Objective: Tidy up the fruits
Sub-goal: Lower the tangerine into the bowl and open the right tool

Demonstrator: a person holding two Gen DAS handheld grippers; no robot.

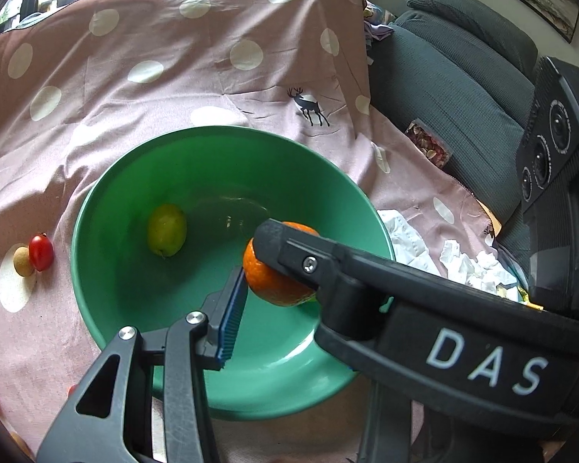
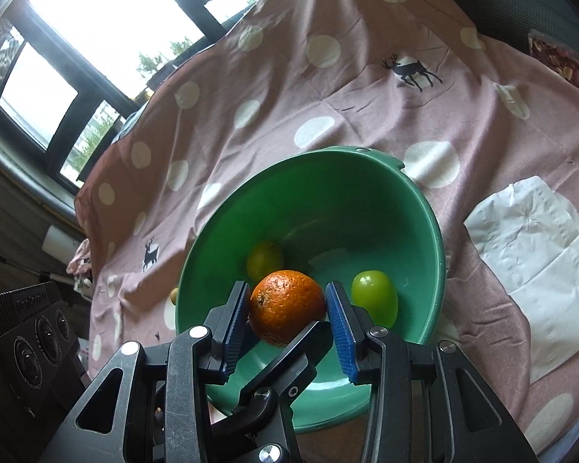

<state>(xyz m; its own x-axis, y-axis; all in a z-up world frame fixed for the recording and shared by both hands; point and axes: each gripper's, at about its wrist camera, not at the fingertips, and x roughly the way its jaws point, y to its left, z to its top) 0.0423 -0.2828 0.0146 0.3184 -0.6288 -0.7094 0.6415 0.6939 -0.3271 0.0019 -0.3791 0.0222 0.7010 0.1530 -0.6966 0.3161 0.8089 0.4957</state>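
Both the right gripper (image 2: pixel 287 314) and the left gripper (image 1: pixel 251 266) pinch one orange (image 2: pixel 285 308) over the green bowl (image 2: pixel 436 231), well inside its rim. Two green fruits (image 2: pixel 374 297) lie just beyond. The crossing finger reads "DAS" (image 1: pixel 486 362).

Inside the green bowl (image 2: pixel 424 208), the far half is bare. The near half is crowded: an orange (image 2: pixel 285 305) in the middle, a green fruit (image 2: pixel 374 301) beside it, a yellow-green fruit (image 2: pixel 264 258) behind.
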